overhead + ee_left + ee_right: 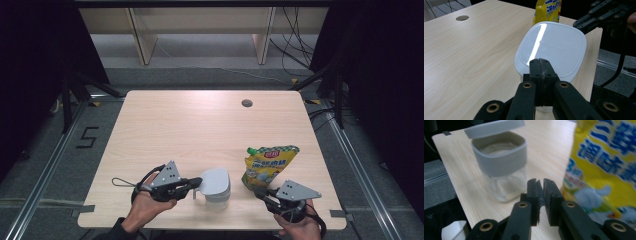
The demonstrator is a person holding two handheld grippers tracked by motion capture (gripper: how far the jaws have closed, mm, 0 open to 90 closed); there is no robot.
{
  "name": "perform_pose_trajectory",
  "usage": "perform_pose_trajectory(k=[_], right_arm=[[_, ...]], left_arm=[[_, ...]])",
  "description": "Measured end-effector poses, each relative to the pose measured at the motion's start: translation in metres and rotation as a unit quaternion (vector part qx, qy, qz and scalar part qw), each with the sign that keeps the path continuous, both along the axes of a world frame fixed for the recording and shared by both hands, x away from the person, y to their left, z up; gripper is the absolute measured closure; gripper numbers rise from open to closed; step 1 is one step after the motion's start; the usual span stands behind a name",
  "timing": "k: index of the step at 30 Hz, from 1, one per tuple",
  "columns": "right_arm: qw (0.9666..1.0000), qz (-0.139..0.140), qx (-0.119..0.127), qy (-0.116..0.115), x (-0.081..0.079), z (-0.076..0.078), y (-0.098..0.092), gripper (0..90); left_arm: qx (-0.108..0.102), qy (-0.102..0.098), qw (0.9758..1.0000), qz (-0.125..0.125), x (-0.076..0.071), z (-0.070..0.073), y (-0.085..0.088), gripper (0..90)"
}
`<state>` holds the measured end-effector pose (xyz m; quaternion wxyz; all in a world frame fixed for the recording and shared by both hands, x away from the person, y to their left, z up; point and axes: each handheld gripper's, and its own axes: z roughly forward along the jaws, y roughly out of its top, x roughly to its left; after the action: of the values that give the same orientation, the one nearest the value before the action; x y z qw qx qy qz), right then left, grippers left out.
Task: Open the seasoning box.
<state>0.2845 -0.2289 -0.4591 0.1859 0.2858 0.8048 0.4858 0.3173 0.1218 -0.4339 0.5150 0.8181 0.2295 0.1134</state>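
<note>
A: Jar (217,192) position?
B: Near edge of the surface (190,125), centre; white lid (214,181) tipped up over the grey collar.
A: Left tongs (198,181)?
B: Pressed together at the lid's left rim, touching it.
A: Right tongs (258,190)?
B: Nearly closed, nothing between them, by the yellow pouch (268,165) standing right of the jar.

A small clear jar (216,192) with a grey rim stands near the table's front edge, its white lid (214,181) lifted and tilted. Just right stands a yellow pouch (267,165).
</note>
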Motion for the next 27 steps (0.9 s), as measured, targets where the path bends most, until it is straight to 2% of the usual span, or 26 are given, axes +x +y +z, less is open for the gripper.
perform_pose_trajectory(k=[2,3,4,5,6,7,8,11,14,16,17,18,19,21,22,24,25,26,27], right_arm=[[0.9999,0.014,0.008,-0.001,0.003,0.002,0.007,87.6],[0.9998,0.009,0.013,0.007,0.002,0.003,0.010,88.2],[0.9997,0.023,0.013,-0.003,0.005,0.003,0.012,88.9],[0.9998,0.017,0.012,0.005,0.003,0.005,0.017,89.3],[0.9995,0.027,0.013,-0.004,0.006,0.005,0.019,89.6],[0.9993,0.033,0.015,-0.003,0.007,0.005,0.023,90.0],[0.9993,0.035,0.006,-0.006,0.008,0.006,0.024,90.0],[0.9990,0.045,0.004,-0.005,0.009,0.006,0.031,90.0],[0.9988,0.047,0.006,-0.008,0.011,0.007,0.036,90.0],[0.9989,0.045,0.007,-0.007,0.011,0.008,0.038,90.0],[0.9985,0.053,0.006,-0.008,0.012,0.009,0.039,90.0],[0.9983,0.056,0.008,-0.010,0.013,0.009,0.040,90.0],[0.9985,0.052,0.009,-0.014,0.012,0.010,0.041,90.0],[0.9983,0.056,0.009,-0.015,0.013,0.011,0.042,90.0],[0.9982,0.055,0.017,-0.012,0.013,0.010,0.043,90.0],[0.9981,0.058,0.015,-0.016,0.014,0.012,0.045,90.0],[0.9980,0.059,0.012,-0.017,0.014,0.014,0.046,90.0],[0.9983,0.057,0.014,-0.009,0.012,0.014,0.047,90.0],[0.9979,0.061,0.013,-0.015,0.013,0.015,0.049,90.0]], left_arm=[[-0.003,0.001,1.0000,-0.002,0.000,0.000,0.000,88.9],[-0.003,0.001,1.0000,-0.002,0.000,0.000,0.000,88.9],[-0.003,0.001,1.0000,-0.002,0.000,0.000,0.000,88.9],[-0.002,0.001,1.0000,-0.002,0.000,0.000,0.000,88.9],[-0.003,0.001,1.0000,-0.003,0.001,0.000,0.000,88.9],[-0.004,0.001,1.0000,-0.003,0.001,0.000,0.000,88.9],[-0.004,0.001,1.0000,-0.003,0.001,0.000,0.000,88.9],[-0.005,0.001,1.0000,-0.003,0.001,-0.001,0.000,88.9],[-0.002,-0.001,1.0000,-0.001,0.000,0.000,0.000,88.9],[-0.007,0.003,1.0000,0.000,0.000,-0.001,0.000,88.9],[-0.009,0.006,0.9999,0.001,0.000,-0.001,0.001,88.9],[-0.005,0.001,1.0000,-0.001,0.001,-0.001,0.001,88.9],[-0.009,0.008,0.9999,0.004,0.000,-0.002,0.001,88.9],[-0.004,0.001,1.0000,0.000,0.001,-0.001,0.002,88.8],[-0.004,0.003,1.0000,0.003,0.000,-0.001,0.002,88.7],[-0.007,0.007,0.9999,0.005,-0.001,-0.002,0.001,88.8],[-0.003,-0.001,1.0000,-0.001,0.000,-0.001,0.002,88.8],[-0.005,0.007,0.9999,0.006,-0.001,-0.002,0.001,88.7],[-0.006,0.007,0.9999,0.006,-0.001,-0.002,0.001,88.8]])
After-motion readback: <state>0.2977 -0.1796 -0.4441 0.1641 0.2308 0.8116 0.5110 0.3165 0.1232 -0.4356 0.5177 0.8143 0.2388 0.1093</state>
